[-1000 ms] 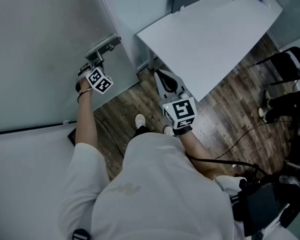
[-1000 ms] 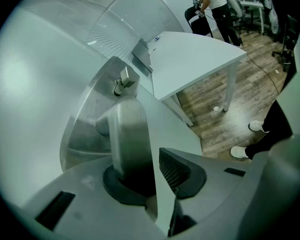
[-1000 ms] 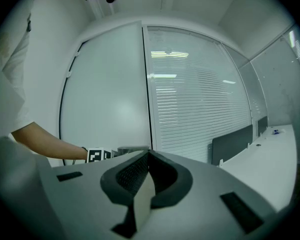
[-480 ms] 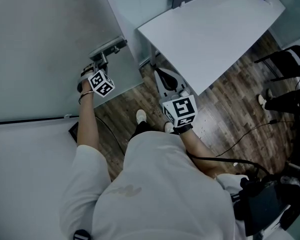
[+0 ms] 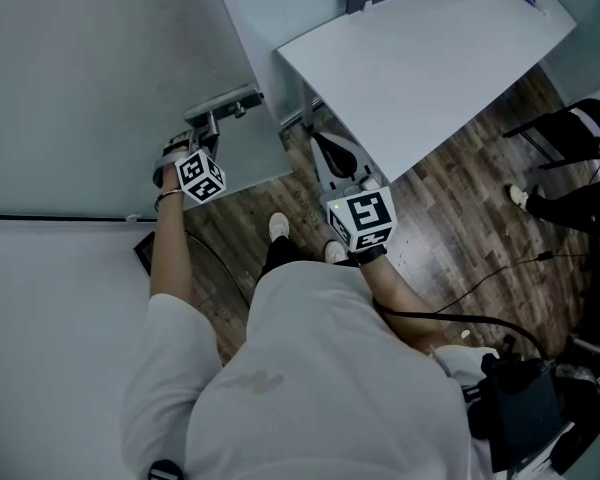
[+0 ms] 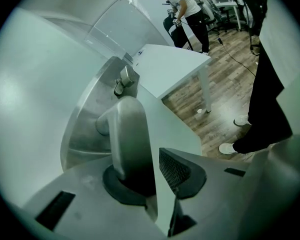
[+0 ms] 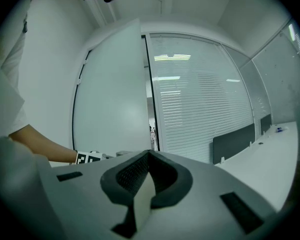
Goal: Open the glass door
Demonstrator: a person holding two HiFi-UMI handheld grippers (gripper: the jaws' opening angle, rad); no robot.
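Glass door (image 5: 90, 78) stands wider than before, my left gripper (image 6: 149, 170) pinching its door handle (image 6: 129, 134), my right gripper (image 7: 144, 181) pressed together, empty.

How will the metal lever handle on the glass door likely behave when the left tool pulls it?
The lever handle looks like solid brushed metal, so it is probably stiff in the left tool. Its smooth, rounded face may slip in the grip. The glass door is a large panel, so it likely swings heavily rather than lightly.

A white table (image 5: 430, 58) stands on the wood floor (image 5: 460, 200).
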